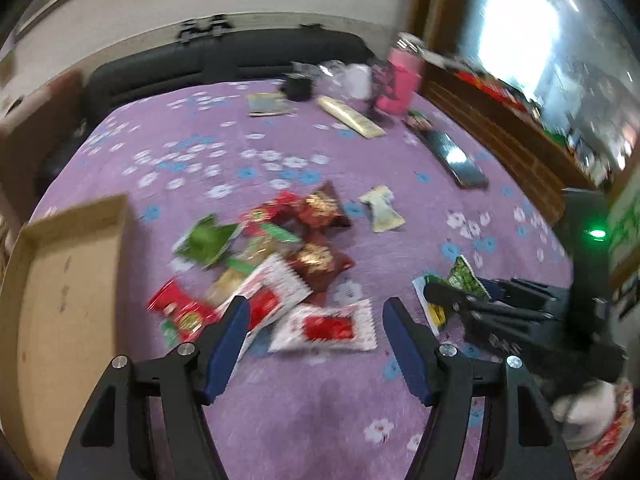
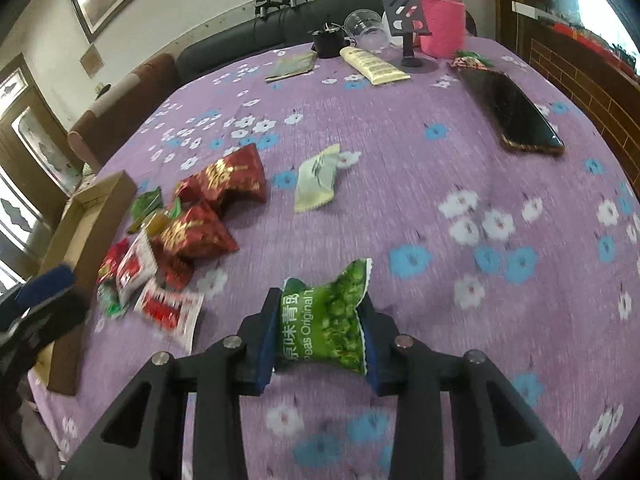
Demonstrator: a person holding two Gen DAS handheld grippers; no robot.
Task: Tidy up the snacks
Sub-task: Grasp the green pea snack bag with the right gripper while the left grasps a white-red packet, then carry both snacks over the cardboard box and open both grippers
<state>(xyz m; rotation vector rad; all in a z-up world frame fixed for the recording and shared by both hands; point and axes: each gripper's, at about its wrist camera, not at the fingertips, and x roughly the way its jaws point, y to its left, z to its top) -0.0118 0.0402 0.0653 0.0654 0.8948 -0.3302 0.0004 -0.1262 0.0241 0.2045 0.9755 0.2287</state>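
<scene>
Tongs on the right [image 2: 320,336] are clenched on a green pea packet [image 2: 326,320], pinched between the blue pads and held up off the purple flowered cloth of the worktop [image 2: 440,184]. The packet stands roughly upright between the jaws, its serrated top edge free above them. In the left wrist view the same right tongs [image 1: 444,296] show at the right, dark fingers closed on the green packet [image 1: 464,276].

The left tongs [image 1: 316,320] are released, jaws spread wide with nothing between them, hovering above a white and red sachet [image 1: 324,328] at the near edge of the snack pile [image 1: 272,264]. The pile lies on the cloth: two dark red gold-printed bags [image 2: 216,204], a green packet [image 1: 208,240], several red and white sachets overlapping one another. A pale cream packet [image 2: 316,180] lies alone, apart from the pile toward the right.

Just left of the pile sits an open cardboard box [image 1: 68,280], its brown floor bare.

Further off, a dark phone [image 2: 516,116] lies flat near the right edge. At the far end stand a pink-sleeved bottle [image 2: 442,20], a clear cup [image 2: 364,26], a small black stand [image 2: 408,28], a cream tube [image 2: 374,64] lying flat, and a flat grey-green pouch [image 2: 292,66].
</scene>
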